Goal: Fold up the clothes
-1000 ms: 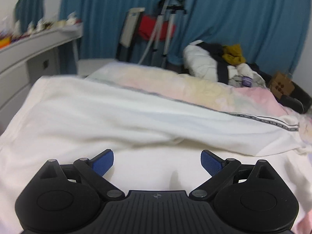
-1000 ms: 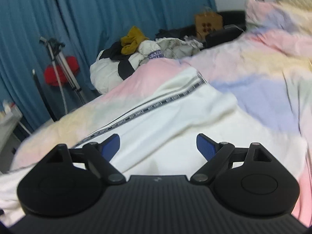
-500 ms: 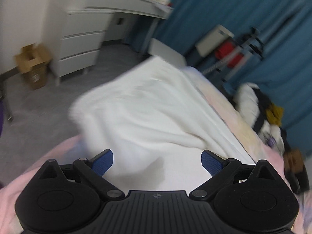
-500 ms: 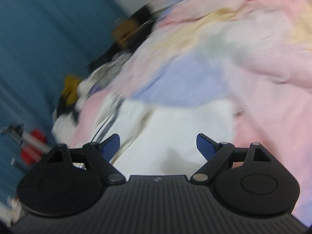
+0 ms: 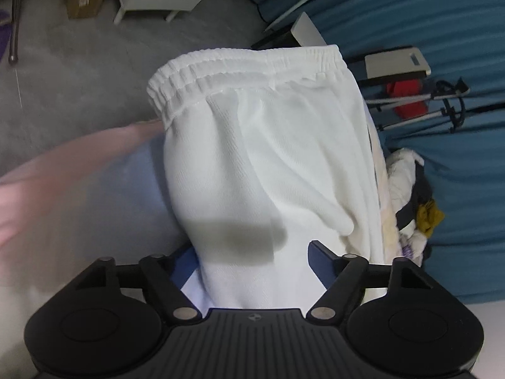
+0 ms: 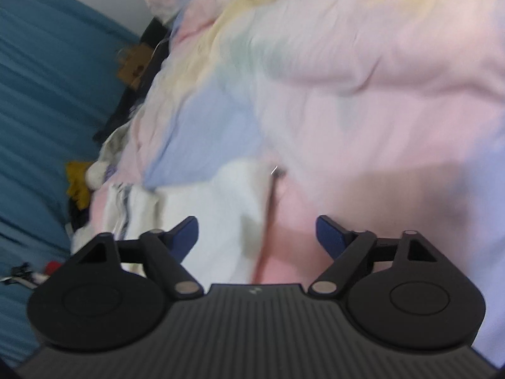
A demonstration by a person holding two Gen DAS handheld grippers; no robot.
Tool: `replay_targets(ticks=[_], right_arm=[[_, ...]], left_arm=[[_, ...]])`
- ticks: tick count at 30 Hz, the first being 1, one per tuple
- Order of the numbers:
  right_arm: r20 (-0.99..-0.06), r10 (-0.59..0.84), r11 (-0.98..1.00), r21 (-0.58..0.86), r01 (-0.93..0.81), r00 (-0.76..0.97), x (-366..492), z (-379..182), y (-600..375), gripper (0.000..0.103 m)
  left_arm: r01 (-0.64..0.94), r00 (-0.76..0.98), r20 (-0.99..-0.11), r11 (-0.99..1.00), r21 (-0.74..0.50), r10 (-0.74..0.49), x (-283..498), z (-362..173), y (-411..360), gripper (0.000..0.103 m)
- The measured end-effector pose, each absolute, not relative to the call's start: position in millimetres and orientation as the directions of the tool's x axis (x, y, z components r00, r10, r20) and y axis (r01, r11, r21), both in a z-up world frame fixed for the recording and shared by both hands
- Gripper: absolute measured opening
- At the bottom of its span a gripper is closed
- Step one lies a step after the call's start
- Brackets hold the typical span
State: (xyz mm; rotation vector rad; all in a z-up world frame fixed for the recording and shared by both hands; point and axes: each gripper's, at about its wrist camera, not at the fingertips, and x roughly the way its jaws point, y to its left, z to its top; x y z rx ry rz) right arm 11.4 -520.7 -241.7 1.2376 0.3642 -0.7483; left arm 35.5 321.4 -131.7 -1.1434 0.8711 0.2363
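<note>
White sweatpants (image 5: 258,164) dead ahead of left hand-held gripper (image 5: 252,259), fingers spread around them, waistband far end; right hand-held gripper (image 6: 257,230) spread, empty, farther off.

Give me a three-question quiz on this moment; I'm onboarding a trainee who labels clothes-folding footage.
1. True or false: the left gripper has its fingers closed flat together with nothing between them.
2. Multiple choice: the gathered elastic waistband belongs to a garment that is A) white, B) black, C) red.
3. Fill in: the right gripper is open above the white trousers lying on a pastel ____.

Key: 1 false, the fingers are spread with white cloth between them; 2 A; 3 duvet.
</note>
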Motion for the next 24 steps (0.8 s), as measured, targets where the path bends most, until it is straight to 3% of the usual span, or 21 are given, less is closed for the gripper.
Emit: replay_targets(ticks=[3, 6, 7, 10, 12, 14, 24], right_arm=[[-0.625, -0.278, 0.176, 0.713, 0.678, 0.729, 30.4, -246.9, -520.1, 0.077], [-0.642, -0.269, 0.209, 0.689, 0.694, 0.718, 46.4, -253.8, -524.6, 0.058], [-0.643, -0.273, 0.211, 0.686, 0.697, 0.716, 47.2, -255.4, -525.8, 0.048], [-0.646, -0.284, 0.217, 0.677, 0.704, 0.709, 49.7, -260.2, -529.5, 0.020], [-0.648, -0.291, 0.221, 0.670, 0.708, 0.704, 51.4, -263.4, -532.0, 0.015], [-0.639, -0.305, 0.228, 0.671, 0.706, 0.706, 49.6, -263.8, -532.8, 0.008], [-0.439, -0.439, 0.343, 0.725, 0.598, 0.784, 18.9, -184.1, -516.7, 0.005]], left_arm=[[-0.566, 0.685, -0.678, 0.390, -0.726, -0.268, 36.5, -137.8, 326.0, 0.067], [-0.565, 0.697, -0.665, 0.366, -0.739, -0.267, 37.4, -143.2, 329.8, 0.047], [-0.568, 0.699, -0.664, 0.357, -0.741, -0.267, 36.7, -145.2, 330.9, 0.045], [-0.585, 0.688, -0.682, 0.366, -0.724, -0.249, 35.4, -147.4, 329.2, 0.019], [-0.592, 0.679, -0.703, 0.408, -0.695, -0.212, 35.4, -142.0, 323.8, 0.007], [-0.590, 0.680, -0.713, 0.450, -0.670, -0.170, 35.1, -133.9, 317.7, 0.004], [-0.442, 0.834, -0.543, 0.472, -0.763, -0.097, -23.7, -71.4, 314.6, 0.002]])
